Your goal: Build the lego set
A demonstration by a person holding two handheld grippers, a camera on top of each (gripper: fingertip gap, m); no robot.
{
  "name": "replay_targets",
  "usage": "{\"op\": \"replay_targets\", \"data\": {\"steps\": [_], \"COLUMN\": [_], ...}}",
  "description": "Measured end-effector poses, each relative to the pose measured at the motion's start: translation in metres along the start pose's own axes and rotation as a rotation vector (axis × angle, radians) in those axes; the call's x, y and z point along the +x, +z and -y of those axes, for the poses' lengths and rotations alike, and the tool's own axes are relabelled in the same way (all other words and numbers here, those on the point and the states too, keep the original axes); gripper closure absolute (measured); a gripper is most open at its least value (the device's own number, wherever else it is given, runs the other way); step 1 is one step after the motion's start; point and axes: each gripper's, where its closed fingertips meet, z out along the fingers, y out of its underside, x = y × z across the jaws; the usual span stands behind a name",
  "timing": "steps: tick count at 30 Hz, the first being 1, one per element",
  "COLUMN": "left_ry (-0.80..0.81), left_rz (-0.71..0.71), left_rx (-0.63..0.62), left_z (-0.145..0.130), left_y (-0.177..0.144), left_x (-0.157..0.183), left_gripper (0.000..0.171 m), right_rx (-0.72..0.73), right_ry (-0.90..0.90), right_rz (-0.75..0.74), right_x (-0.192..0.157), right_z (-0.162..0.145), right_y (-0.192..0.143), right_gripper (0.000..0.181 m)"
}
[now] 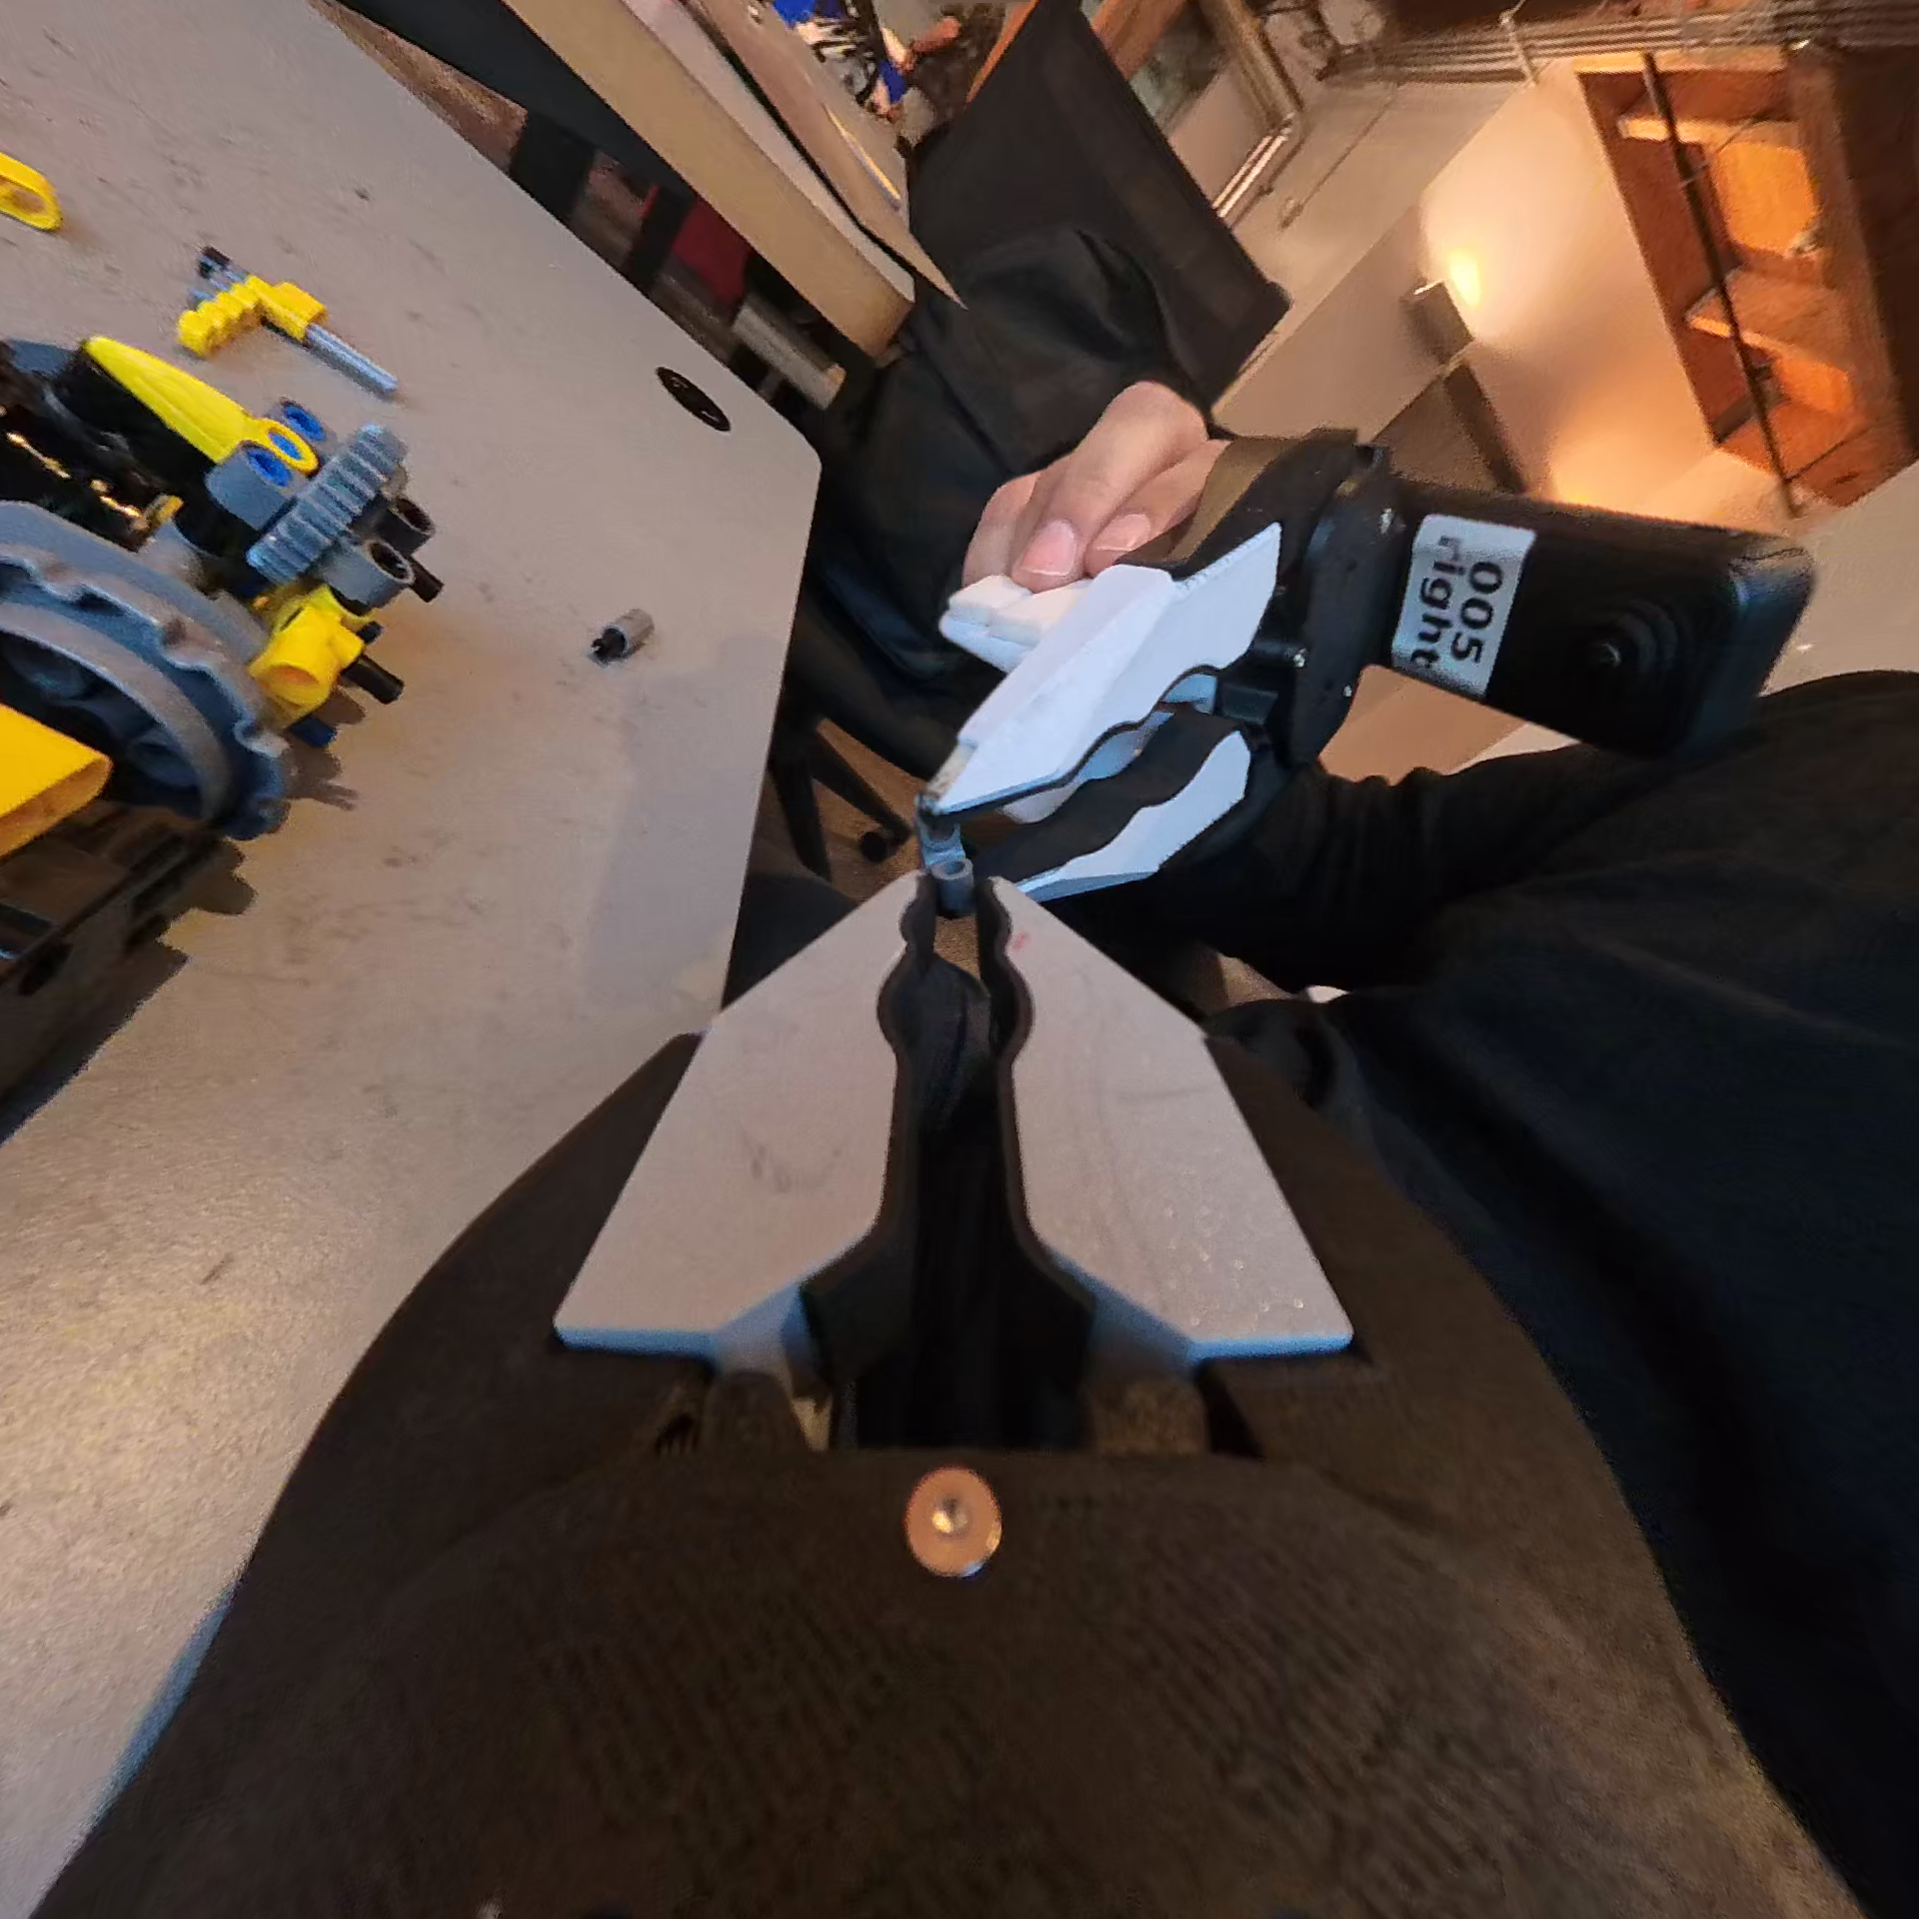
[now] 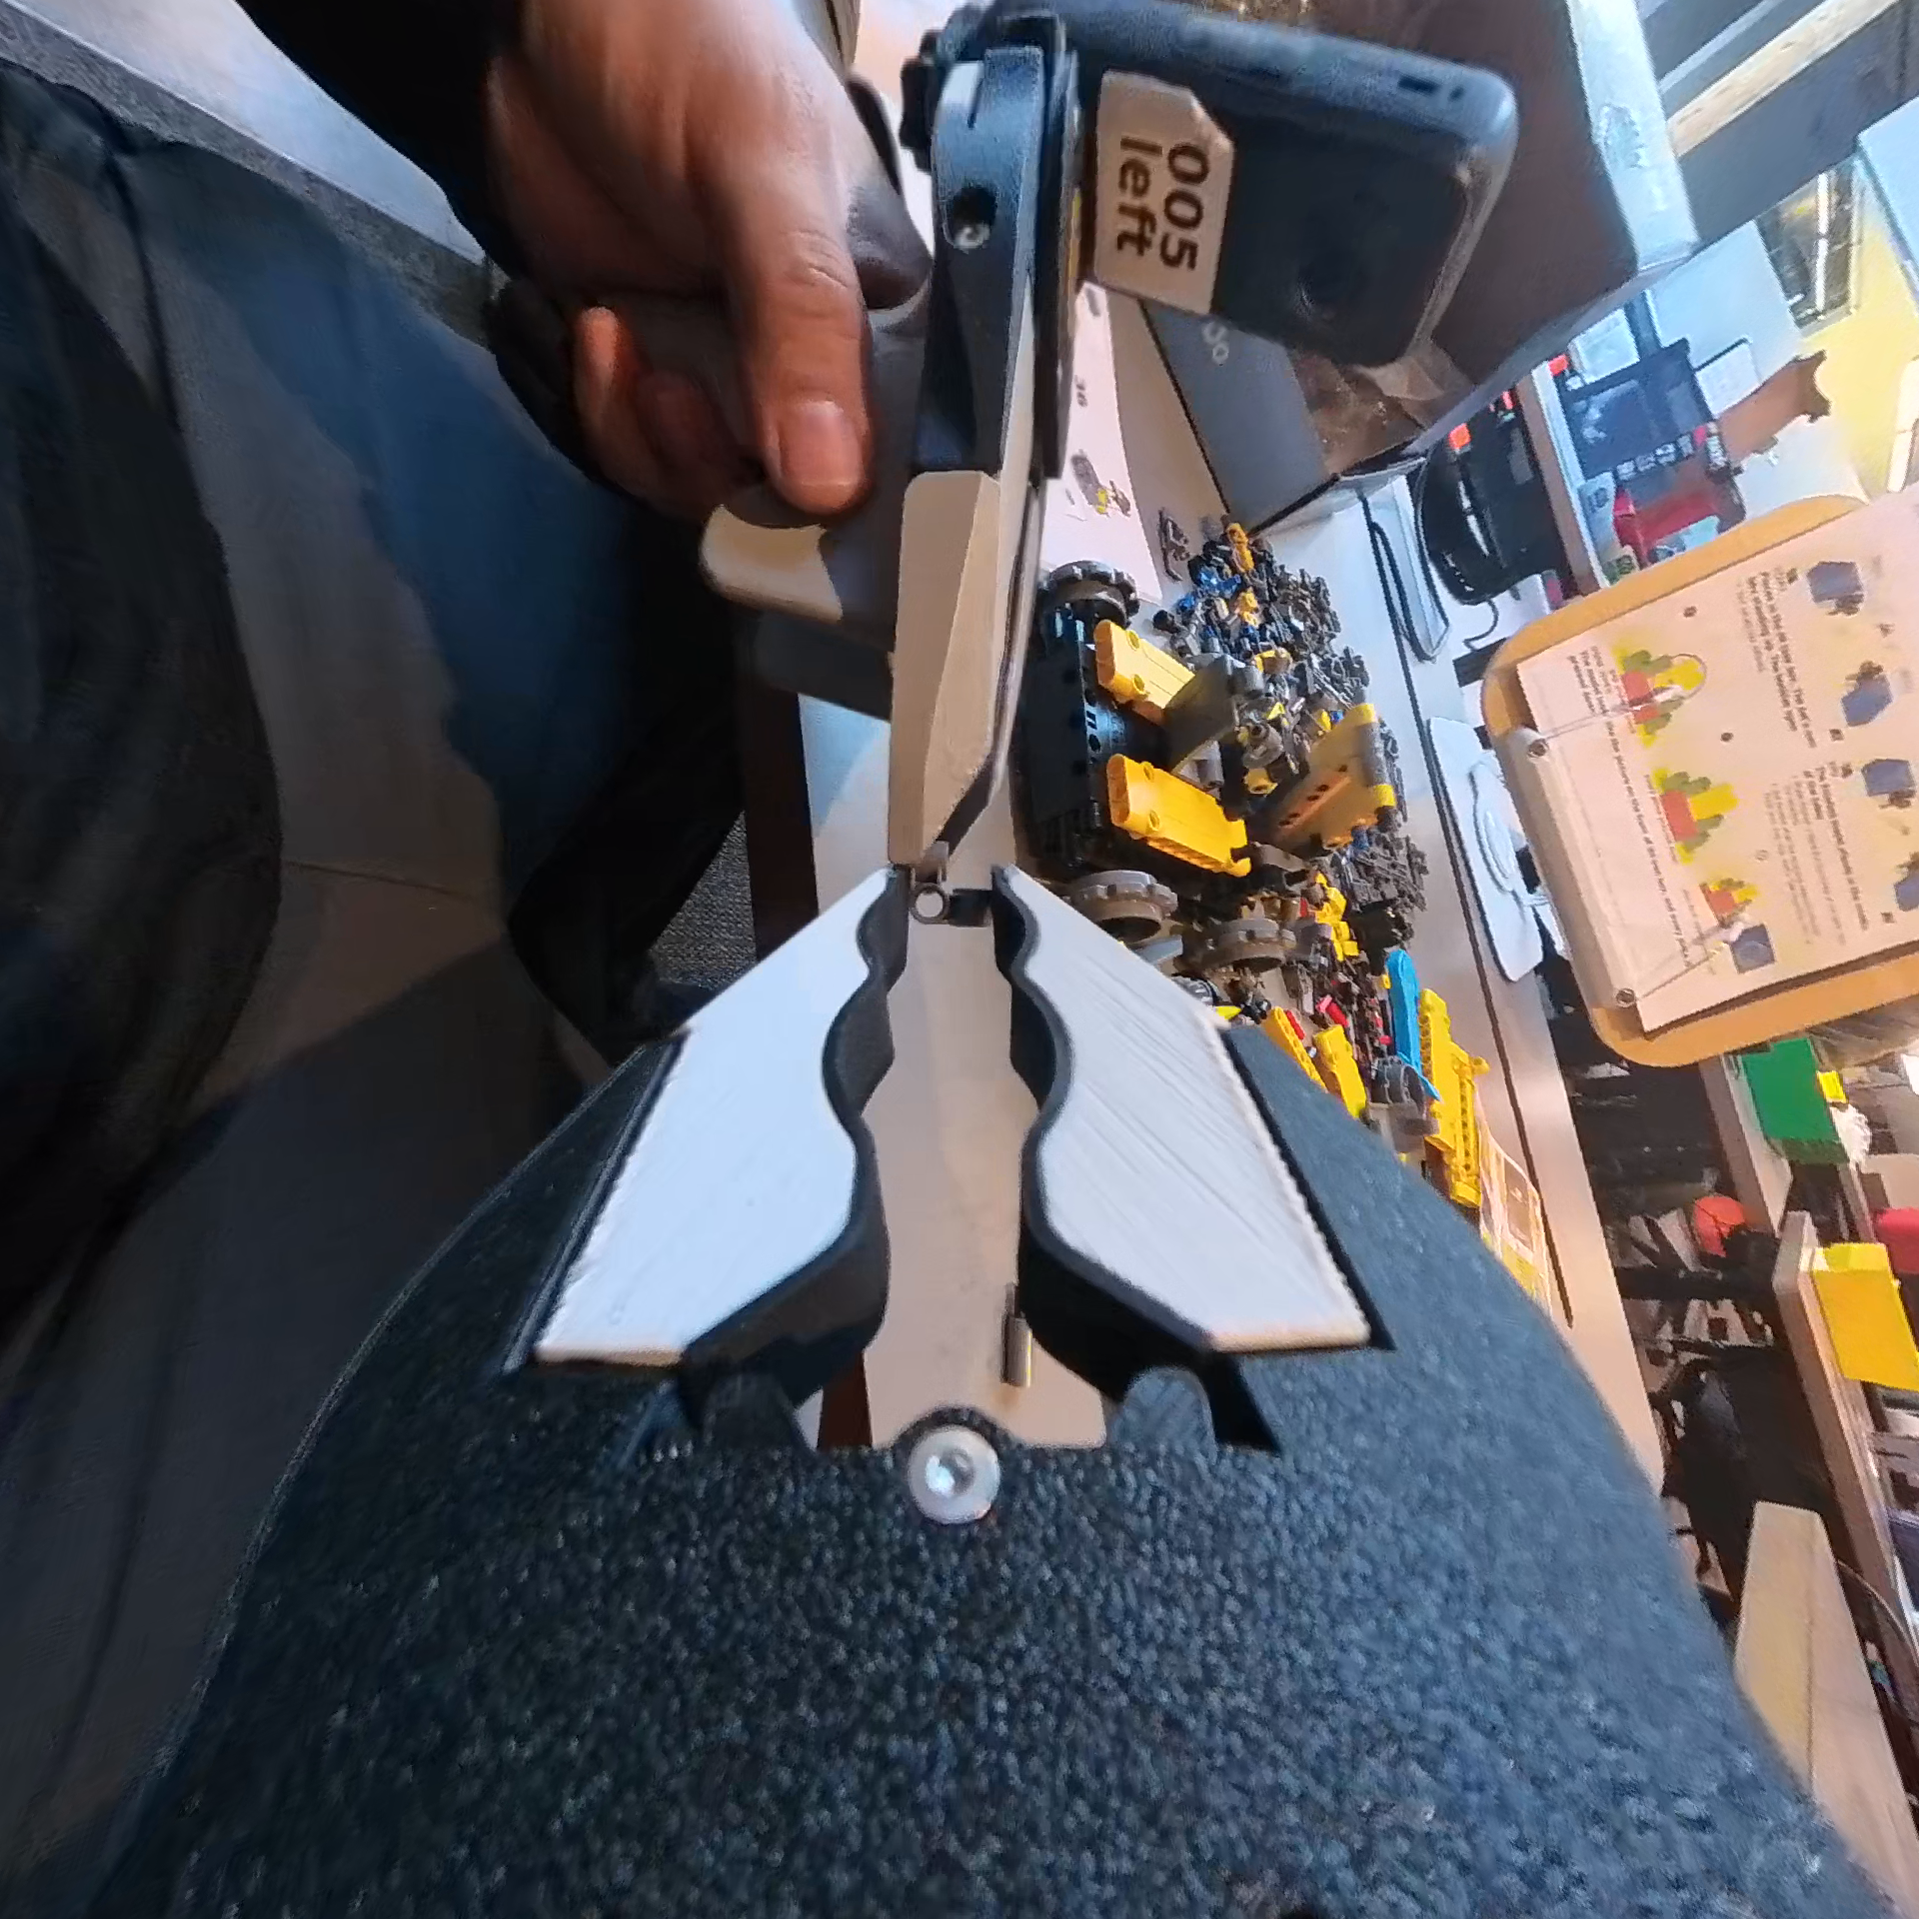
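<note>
Left tool [image 1: 950, 901]: matt grey plastic fingers [image 1: 800, 1132] with faint scuffs, black rubbery inner lining, coarse-grained black printed body, one bright metal screw [image 1: 952, 1522]. Right tool [image 2: 950, 901]: white plastic fingers [image 2: 727, 1153] with fine ribbed layer lines, pebbled matt black body, shiny screw [image 2: 952, 1476]. Small grey connector piece [image 1: 947, 857]: smooth moulded plastic, slight sheen. Surface [image 1: 498, 789]: matt beige laminate, speckled and lightly stained. Brick-built vehicle [image 1: 156, 582]: glossy yellow, grey and black plastic, toothed grey gear [image 1: 327, 501]. Instruction sheet [image 2: 1755, 748]: paper on a pale wooden board [image 2: 1558, 997]. Dark trousers [image 2: 208, 727]: soft matt cloth.
</note>
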Motion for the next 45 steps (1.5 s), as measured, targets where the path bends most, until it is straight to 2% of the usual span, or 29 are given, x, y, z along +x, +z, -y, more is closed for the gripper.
{"op": "replay_targets", "data": {"steps": [3,9,13,15,20,27,33,37,41,45], "left_ry": [0.052,0.164,0.243,0.261,0.292,0.355,0.397,0.381,0.367,0.399], "left_rz": [0.080,0.288,0.376,0.373,0.367,0.343,0.323,0.289,0.197,0.136], "left_rx": [-0.022,-0.194,-0.282,-0.291,-0.273,-0.213,-0.143,-0.054,0.061,0.106], "left_z": [0.000,-0.018,-0.027,-0.029,-0.029,-0.023,-0.014,-0.004,0.005,0.007], "left_y": [-0.002,-0.009,-0.010,-0.007,-0.004,-0.002,0.000,0.000,-0.001,-0.003], "left_x": [-0.008,-0.035,-0.045,-0.044,-0.043,-0.035,-0.028,-0.021,-0.008,0.004], "left_gripper": [0.165,0.166,0.166,0.166,0.166,0.166,0.165,0.166,0.165,0.165], "right_rx": [-0.005,-0.063,-0.054,-0.045,0.000,0.145,0.171,0.219,0.313,0.399], "right_ry": [0.035,0.067,0.094,0.124,0.226,0.509,0.558,0.604,0.694,0.777], "right_rz": [-0.032,-0.008,0.018,0.030,0.062,0.161,0.171,0.187,0.227,0.271], "right_x": [0.001,-0.016,-0.021,-0.021,-0.018,-0.010,-0.009,-0.007,-0.002,0.004], "right_z": [-0.005,-0.022,-0.023,-0.025,-0.026,-0.023,-0.025,-0.020,-0.010,0.000], "right_y": [0.006,0.025,0.027,0.026,0.024,0.017,0.014,0.009,0.001,-0.006], "right_gripper": [0.165,0.165,0.165,0.165,0.165,0.164,0.164,0.163,0.164,0.166]}}
